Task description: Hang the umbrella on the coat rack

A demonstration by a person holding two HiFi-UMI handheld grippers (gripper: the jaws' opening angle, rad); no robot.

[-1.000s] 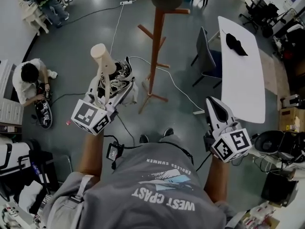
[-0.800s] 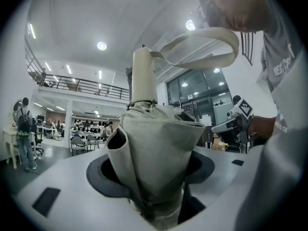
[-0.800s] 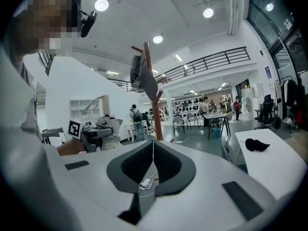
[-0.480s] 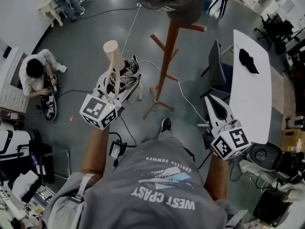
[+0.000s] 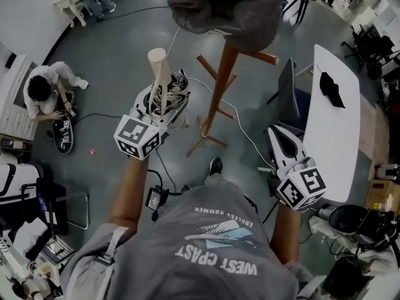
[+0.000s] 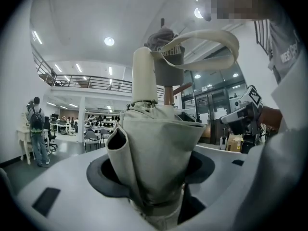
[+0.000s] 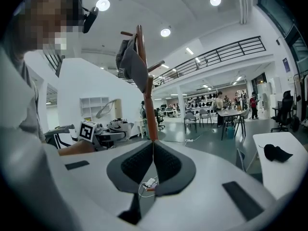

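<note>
Left hand-held gripper [image 5: 164, 100]: clenched on the folded umbrella [image 6: 153, 150]. The jaws grip the bunched canopy, the handle stands up out of them, and the strap loop [image 6: 211, 40] arcs off the handle's top. In the head view the umbrella [image 5: 160, 74] is held in the air, left of the coat rack [image 5: 219, 95] and apart from it.

Right hand-held gripper [image 7: 153, 154]: pads pressed together with nothing between them. It is held low on the right, pointing toward the rack post [image 7: 147, 95].

Rack: wooden post on the floor, with pegs at several heights. A grey garment [image 5: 222, 5] covers the top. A bare peg [image 5: 257, 56] shows on the right below the garment, and another bare peg [image 5: 208, 64] on the left.

Step, as I judge it: carrying to the rack, grasp done, hanging not yet begun.

Next move calls for:
- bringing the umbrella level with a bare peg
- tilting it so the loop opens toward the peg tip
- threading the loop over the peg, then letting go

Risk: the loop is limp and may slide off the peg tip. The empty right gripper could spread it.
</note>
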